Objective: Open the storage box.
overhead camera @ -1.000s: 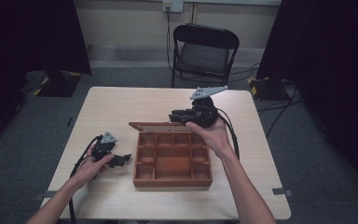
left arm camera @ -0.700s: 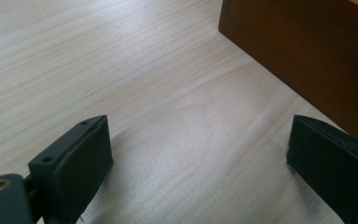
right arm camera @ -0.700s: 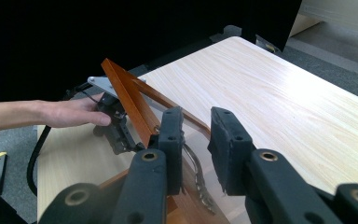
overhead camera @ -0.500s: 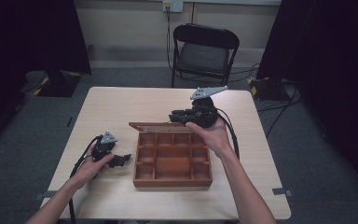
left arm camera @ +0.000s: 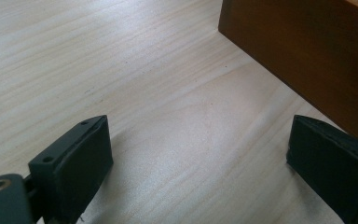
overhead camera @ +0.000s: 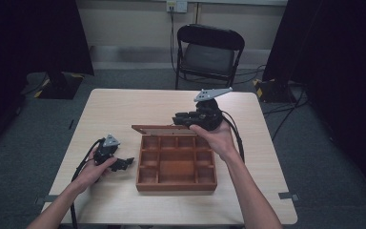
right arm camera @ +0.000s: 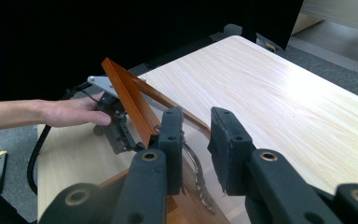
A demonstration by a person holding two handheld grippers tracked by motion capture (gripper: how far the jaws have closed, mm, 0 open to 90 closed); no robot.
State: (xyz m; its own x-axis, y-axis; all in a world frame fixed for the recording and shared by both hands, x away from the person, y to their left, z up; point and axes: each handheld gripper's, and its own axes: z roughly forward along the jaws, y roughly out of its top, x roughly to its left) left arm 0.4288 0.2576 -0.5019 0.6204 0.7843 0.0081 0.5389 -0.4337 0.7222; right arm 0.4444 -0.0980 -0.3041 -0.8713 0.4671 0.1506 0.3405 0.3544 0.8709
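A brown wooden box [overhead camera: 176, 184] with several empty compartments sits mid-table. Its glass-paned lid [overhead camera: 155, 129] stands raised along the back edge. My right gripper [overhead camera: 183, 118] is at the lid's right end. In the right gripper view the lid's frame [right arm camera: 126, 98] runs between the jaws of my right gripper [right arm camera: 196, 116], which are closed on its rail. My left gripper [overhead camera: 126, 163] rests on the table left of the box. Its jaws stand wide apart in the left gripper view [left arm camera: 198, 128], with bare tabletop between them and the box's side wall [left arm camera: 298, 46] close by.
The light wooden table [overhead camera: 124, 109] has bare surface behind and to both sides of the box. A black folding chair [overhead camera: 209, 52] stands beyond the far edge. Cables trail from both grippers toward the near edge.
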